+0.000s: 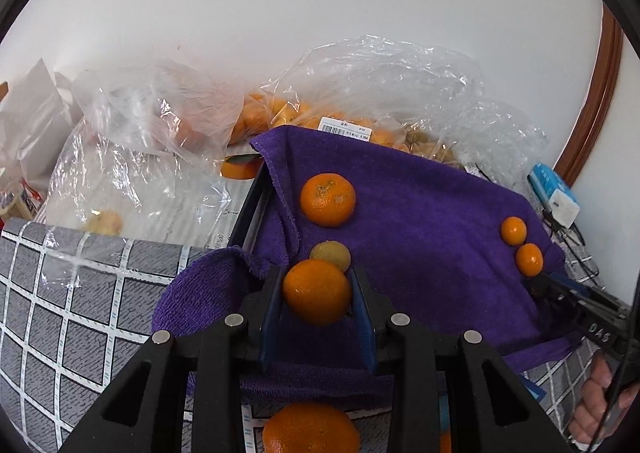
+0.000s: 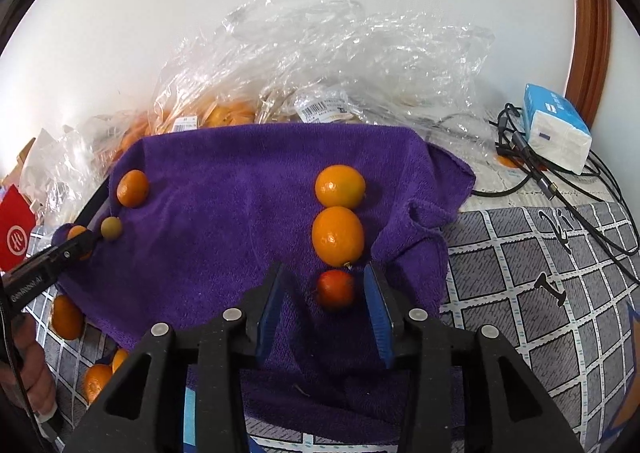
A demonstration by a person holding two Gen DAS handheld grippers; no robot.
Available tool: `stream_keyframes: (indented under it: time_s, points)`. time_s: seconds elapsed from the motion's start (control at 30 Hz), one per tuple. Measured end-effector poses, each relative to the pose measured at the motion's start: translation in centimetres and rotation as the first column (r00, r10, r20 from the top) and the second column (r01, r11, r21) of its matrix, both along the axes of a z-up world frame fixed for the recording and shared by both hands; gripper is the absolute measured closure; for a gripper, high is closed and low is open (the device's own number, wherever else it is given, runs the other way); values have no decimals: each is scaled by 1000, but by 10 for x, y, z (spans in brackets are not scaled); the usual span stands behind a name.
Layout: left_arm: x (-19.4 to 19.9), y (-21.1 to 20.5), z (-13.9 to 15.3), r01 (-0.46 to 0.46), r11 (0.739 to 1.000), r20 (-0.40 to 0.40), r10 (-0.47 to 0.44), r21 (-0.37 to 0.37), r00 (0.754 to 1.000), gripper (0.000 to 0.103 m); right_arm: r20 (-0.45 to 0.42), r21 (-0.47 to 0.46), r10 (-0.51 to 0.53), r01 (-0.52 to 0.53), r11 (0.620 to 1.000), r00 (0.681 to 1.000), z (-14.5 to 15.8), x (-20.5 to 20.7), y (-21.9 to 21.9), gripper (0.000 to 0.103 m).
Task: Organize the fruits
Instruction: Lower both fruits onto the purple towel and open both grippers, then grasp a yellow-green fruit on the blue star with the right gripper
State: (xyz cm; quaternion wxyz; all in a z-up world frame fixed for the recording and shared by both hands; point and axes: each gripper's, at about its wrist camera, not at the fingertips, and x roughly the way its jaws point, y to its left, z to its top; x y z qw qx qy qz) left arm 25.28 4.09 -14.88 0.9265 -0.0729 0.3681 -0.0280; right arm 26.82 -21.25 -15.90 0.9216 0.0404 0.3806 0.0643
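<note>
Left gripper (image 1: 318, 293) is clamping a mandarin (image 1: 317, 291) between its blue pads, above the left edge of the purple towel (image 1: 420, 221). A greenish-brown fruit (image 1: 330, 255) is lying just beyond it, and a second mandarin (image 1: 328, 199) is sitting farther back on the towel.

Right gripper (image 2: 326, 293) is standing with its jaws apart around a small red fruit (image 2: 335, 289); neither pad is touching it. Two kumquats (image 2: 338, 235) (image 2: 340, 186) are lying in a row just beyond the red fruit, near the towel's right side; the nearer one is almost touching the red fruit.

Clear bags (image 2: 320, 65) of orange fruit are lining the wall behind the towel. Barcode price labels are showing on them; one (image 1: 345, 129) is reading "0.354", the rest is too small to read. A red card (image 2: 15, 239) at far left is showing a white circular logo. A blue-and-white tissue pack (image 2: 556, 129) and black cables (image 2: 560, 181) are lying at right. Loose oranges (image 2: 66, 317) are lying on the grey checked cloth (image 2: 540, 293), whose large black lettering is only partly visible.
</note>
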Motion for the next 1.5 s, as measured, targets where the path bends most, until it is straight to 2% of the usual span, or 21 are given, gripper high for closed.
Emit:
stream_keyframes:
  time_s: [0.27, 0.43, 0.57, 0.6, 0.67, 0.7, 0.87, 1.0, 1.1, 1.17, 1.27, 1.33, 1.5]
  points:
    - [5, -11, -3, 1, 996, 1, -1, 85, 1000, 71, 25, 8, -21, 21, 1000, 999, 5, -5, -5, 58]
    - [7, -9, -2, 2, 998, 1, -2, 60, 1000, 71, 31, 26, -37, 37, 999, 999, 6, -5, -10, 53]
    - [1, -5, 2, 2, 999, 11, -2, 32, 1000, 70, 52, 18, -51, 50, 999, 997, 9, -9, -9, 53]
    - [-1, -4, 4, 2, 1000, 18, -2, 28, 1000, 68, 54, 19, -50, 49, 999, 997, 10, -10, -9, 53]
    - [-5, -3, 9, 3, 1000, 34, -4, 23, 999, 56, 58, 49, -44, 42, 998, 997, 13, -13, -11, 53]
    - [-7, -3, 13, 2, 1000, 47, -2, 19, 999, 55, 61, 61, -45, 41, 997, 997, 15, -14, -11, 53]
    - [-19, -1, 29, -2, 1000, 99, 2, 4, 995, 55, 84, 57, -75, 70, 996, 994, 30, -27, -10, 53]
    - [-31, 4, 46, -25, 999, 151, 28, -23, 988, 55, 121, -15, -73, 76, 997, 990, 45, -50, -5, 53]
    - [-43, 3, 62, -25, 999, 195, 20, 24, 981, 55, 144, -44, -92, 100, 994, 985, 52, -65, -4, 53]
    - [-51, 4, 68, -31, 999, 193, 22, 44, 981, 55, 126, -32, -98, 103, 994, 987, 53, -72, -5, 53]
    - [-64, 11, 67, -18, 1000, 159, 15, 17, 987, 55, 83, 25, -68, 67, 997, 994, 48, -82, -3, 53]
    - [-73, 18, 61, -43, 999, 144, 42, -1, 989, 55, 74, 28, -36, 34, 999, 997, 42, -89, 4, 60]
    - [-100, 41, 37, -96, 995, 89, 98, -36, 991, 55, 41, 17, 28, -29, 999, 999, 22, -102, 26, 61]
